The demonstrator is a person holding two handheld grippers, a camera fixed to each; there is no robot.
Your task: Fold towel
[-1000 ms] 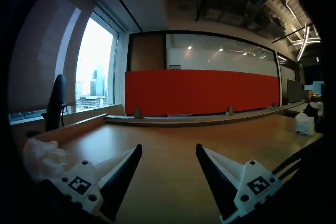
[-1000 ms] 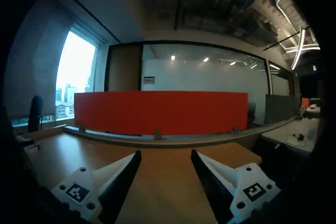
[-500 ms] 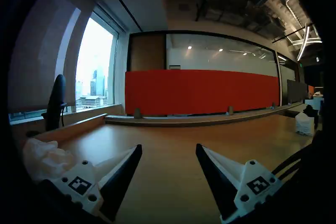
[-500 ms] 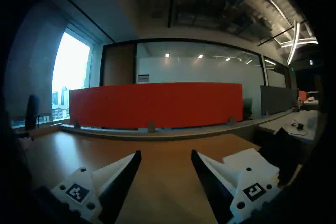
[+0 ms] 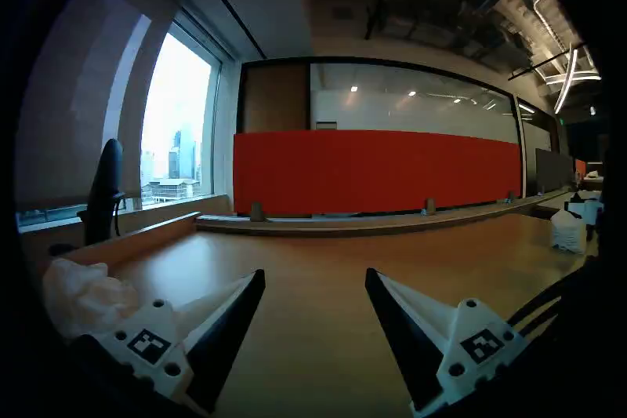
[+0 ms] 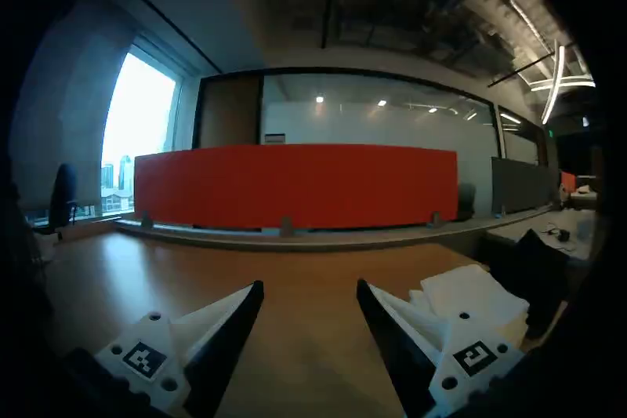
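Wood desk [image 5: 439, 249]: smooth tan top with a soft sheen and a raised lip along its far edge; it also runs under the right gripper [image 6: 309, 284].
Left gripper [image 5: 313, 272]: claw spread wide with nothing between the tips, held low over the desk.
Left fingers [image 5: 439, 332]: white hard plastic wedges tapering to sharp points, with black inner faces and a square black-and-white marker on each.
Right gripper: claw likewise spread and holding nothing, with the same white wedge build and black inner faces.
Towel [image 5: 82, 296]: white, soft and crumpled into a lumpy heap on the desk's left side, just behind the left finger in the left gripper view; not gripped.
Stack [image 6: 474, 300]: white, flat, square-edged folded layers lying on the desk just behind the right finger in the right gripper view; whether it touches the finger I cannot tell.
Dark object [image 6: 534, 270]: black, matt and angular, just beside the stack on its right.
Bag [image 5: 567, 230]: white, wrinkled and upright, at the desk's far right in the left gripper view.
Panel [image 5: 376, 171]: red, flat, matt screen along the back of the desk.
Chair [image 5: 106, 189]: black, narrow rounded back, by the window [image 5: 176, 139].
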